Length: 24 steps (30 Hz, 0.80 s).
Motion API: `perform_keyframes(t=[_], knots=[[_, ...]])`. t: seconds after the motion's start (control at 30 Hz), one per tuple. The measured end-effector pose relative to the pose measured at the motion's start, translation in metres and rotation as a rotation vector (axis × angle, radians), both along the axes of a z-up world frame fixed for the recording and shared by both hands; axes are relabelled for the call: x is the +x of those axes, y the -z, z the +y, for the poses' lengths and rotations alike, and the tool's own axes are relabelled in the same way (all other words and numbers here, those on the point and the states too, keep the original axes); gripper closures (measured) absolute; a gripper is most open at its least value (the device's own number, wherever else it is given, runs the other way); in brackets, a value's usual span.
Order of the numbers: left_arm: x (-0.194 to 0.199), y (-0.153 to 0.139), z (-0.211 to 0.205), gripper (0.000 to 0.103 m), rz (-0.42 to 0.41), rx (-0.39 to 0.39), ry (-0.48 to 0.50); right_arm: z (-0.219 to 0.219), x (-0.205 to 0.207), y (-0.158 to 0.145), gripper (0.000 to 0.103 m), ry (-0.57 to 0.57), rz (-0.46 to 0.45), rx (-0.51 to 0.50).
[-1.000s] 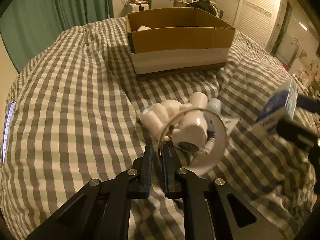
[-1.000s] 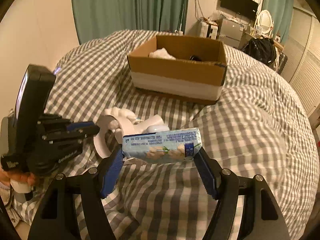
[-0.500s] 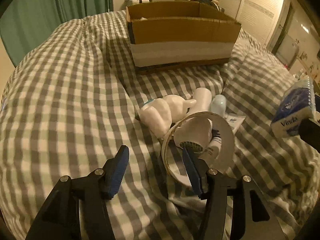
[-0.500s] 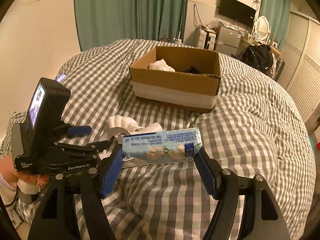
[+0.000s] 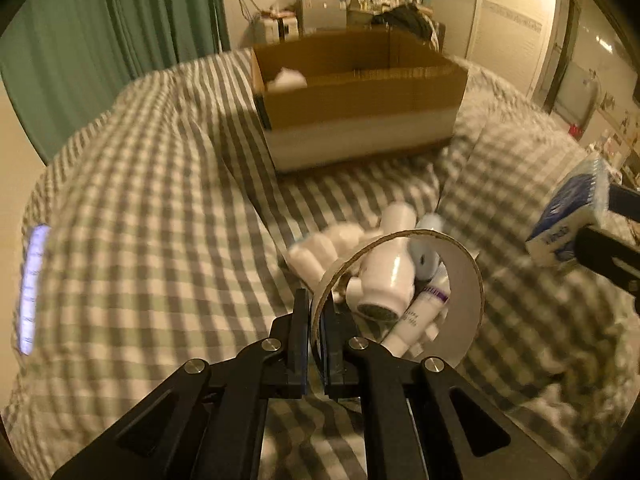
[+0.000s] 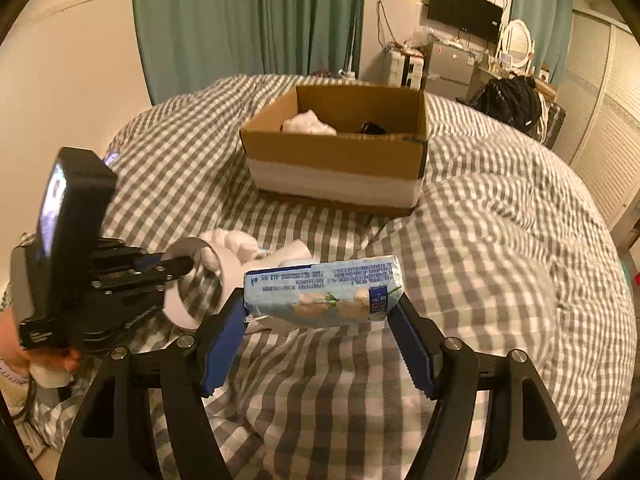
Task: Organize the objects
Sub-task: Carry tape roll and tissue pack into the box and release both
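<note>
My left gripper is shut on the wall of a wide cardboard tape ring, lifted above a pile of white bottles and a tube on the checked bedspread. The left gripper also shows in the right wrist view. My right gripper is shut on a blue tissue pack and holds it above the bed; the pack also shows in the left wrist view. An open cardboard box stands further back with a white item inside.
The checked bedspread fills the area around the box. A lit phone lies at the bed's left edge. Green curtains, a TV and cluttered furniture stand behind the bed. A black bag lies far right.
My left gripper opened half a second ago, then shut again on the tape ring's wall and lifted it. The right gripper kept the tissue pack and barely moved.
</note>
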<state>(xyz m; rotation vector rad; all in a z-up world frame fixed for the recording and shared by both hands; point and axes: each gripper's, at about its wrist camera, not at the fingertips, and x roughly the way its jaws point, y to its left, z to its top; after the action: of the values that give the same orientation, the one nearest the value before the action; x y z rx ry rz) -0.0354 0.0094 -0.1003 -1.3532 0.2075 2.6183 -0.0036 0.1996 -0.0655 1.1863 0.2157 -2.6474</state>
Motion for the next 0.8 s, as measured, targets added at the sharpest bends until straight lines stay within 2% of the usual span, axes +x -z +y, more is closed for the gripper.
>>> perform_keyframes(t=[0.17,0.3,0.47,0.63,0.8], knots=[[-0.003,-0.053,-0.010,0.098,0.113,-0.002,0.001,-0.004,0.008,-0.034,0.033,-0.011,0.083,0.005],[-0.020,-0.094,-0.014,0.098,0.194,-0.007,-0.003,-0.009,0.005,-0.063,0.033,-0.029,0.151,0.012],[-0.056,-0.130,-0.012,0.098,0.269,-0.017,-0.012,-0.015,-0.018,-0.098,0.033,-0.050,0.224,0.011],[-0.101,-0.144,-0.009,0.098,0.291,-0.012,-0.020,-0.019,-0.061,-0.123,0.033,-0.054,0.272,0.005],[-0.151,-0.136,-0.003,0.098,0.280,-0.011,-0.028,-0.018,-0.118,-0.128,0.033,-0.052,0.267,-0.006]])
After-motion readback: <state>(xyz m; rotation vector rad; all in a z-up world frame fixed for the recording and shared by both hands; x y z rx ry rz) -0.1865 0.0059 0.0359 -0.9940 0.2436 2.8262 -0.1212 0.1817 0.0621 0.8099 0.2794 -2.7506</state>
